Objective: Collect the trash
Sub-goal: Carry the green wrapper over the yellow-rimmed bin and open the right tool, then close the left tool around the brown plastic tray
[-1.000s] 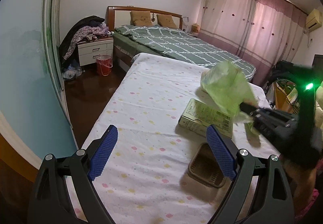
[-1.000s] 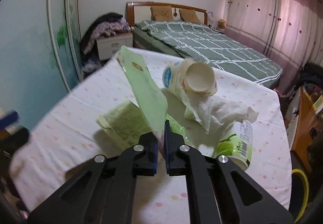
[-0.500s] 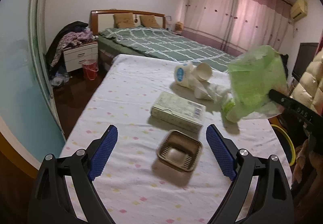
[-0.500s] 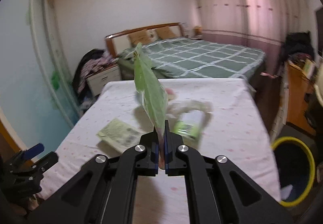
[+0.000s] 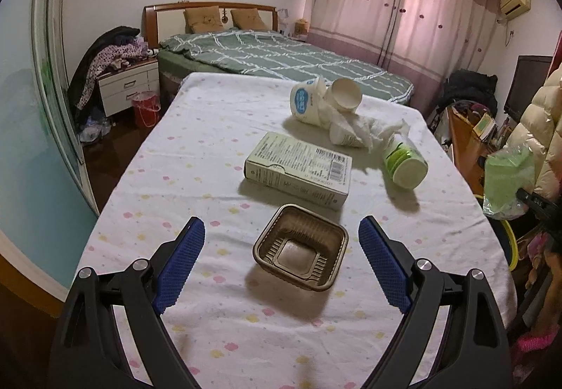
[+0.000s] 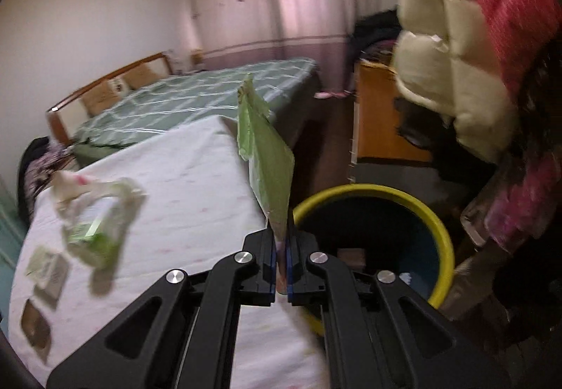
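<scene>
Green wrapper (image 6: 268, 164) in the right gripper (image 6: 280, 259); yellow-rimmed bin (image 6: 446, 241) just beyond; pastel-dotted white sheet (image 5: 196, 157) under the left gripper (image 5: 281, 259)

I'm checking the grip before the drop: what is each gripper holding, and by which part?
The right gripper pinches the green wrapper by its narrow bottom end, jaws shut on it. The left gripper holds nothing, its jaws open.

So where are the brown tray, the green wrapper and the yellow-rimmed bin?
brown tray (image 5: 300, 248): left wrist view, on its ribbed inner floor.
green wrapper (image 6: 268, 164): right wrist view, on its flat side above the shut fingers.
yellow-rimmed bin (image 6: 444, 241): right wrist view, on its rim's right side.
</scene>
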Motion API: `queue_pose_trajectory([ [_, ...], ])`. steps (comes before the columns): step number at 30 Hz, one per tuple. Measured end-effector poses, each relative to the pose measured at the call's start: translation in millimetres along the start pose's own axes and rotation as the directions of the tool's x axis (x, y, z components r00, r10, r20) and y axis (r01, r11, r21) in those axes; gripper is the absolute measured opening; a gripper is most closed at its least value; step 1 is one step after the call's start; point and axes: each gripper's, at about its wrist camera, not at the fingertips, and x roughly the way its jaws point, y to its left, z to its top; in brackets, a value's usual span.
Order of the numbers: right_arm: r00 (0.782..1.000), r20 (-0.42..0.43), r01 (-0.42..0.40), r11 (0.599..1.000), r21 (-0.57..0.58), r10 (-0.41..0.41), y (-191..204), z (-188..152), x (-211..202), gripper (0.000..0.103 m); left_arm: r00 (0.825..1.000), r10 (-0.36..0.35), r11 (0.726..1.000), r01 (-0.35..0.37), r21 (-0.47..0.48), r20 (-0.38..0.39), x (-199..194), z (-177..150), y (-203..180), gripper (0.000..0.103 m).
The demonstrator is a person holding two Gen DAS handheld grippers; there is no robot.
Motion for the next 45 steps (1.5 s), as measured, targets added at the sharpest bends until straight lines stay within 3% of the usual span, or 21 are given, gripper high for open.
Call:
queue_pose_trajectory([
  [9,0.991,-0.066,0.118,0.992,0.037,-0.116,-23,-11,30,0.004,0.997,-0.031,0.999,0.032,0.015,-0.068,32,1,-5,0.088],
  [19,0.982,-0.082,0.176,0.982,0.066,-0.171,-28,-11,31,0.004,0.993,-0.053,0.998,0.056,0.018,-0.102,48,-1,-3,0.088],
  [21,0.979,-0.081,0.19,0.98,0.065,-0.185,-29,-10,31,0.007,0.993,-0.057,0.998,0.06,0.026,-0.107,51,-1,-3,0.088],
  [25,0.975,-0.078,0.212,0.975,0.058,-0.207,-27,-10,30,0.029,0.99,-0.065,0.997,0.071,0.04,-0.122,54,-2,-2,0.088],
  [32,0.971,-0.08,0.227,0.973,0.034,-0.224,-23,-10,33,0.034,0.984,-0.074,0.995,0.084,0.054,-0.164,68,-3,3,0.088],
  [39,0.97,-0.093,0.227,0.973,0.029,-0.224,-23,-9,37,0.035,0.964,-0.163,0.979,0.184,0.085,-0.21,77,-3,-8,0.092],
  [45,0.97,-0.101,0.226,0.974,0.024,-0.222,-22,-9,39,0.036,0.959,-0.153,0.974,0.187,0.125,-0.239,86,-4,-15,0.093],
])
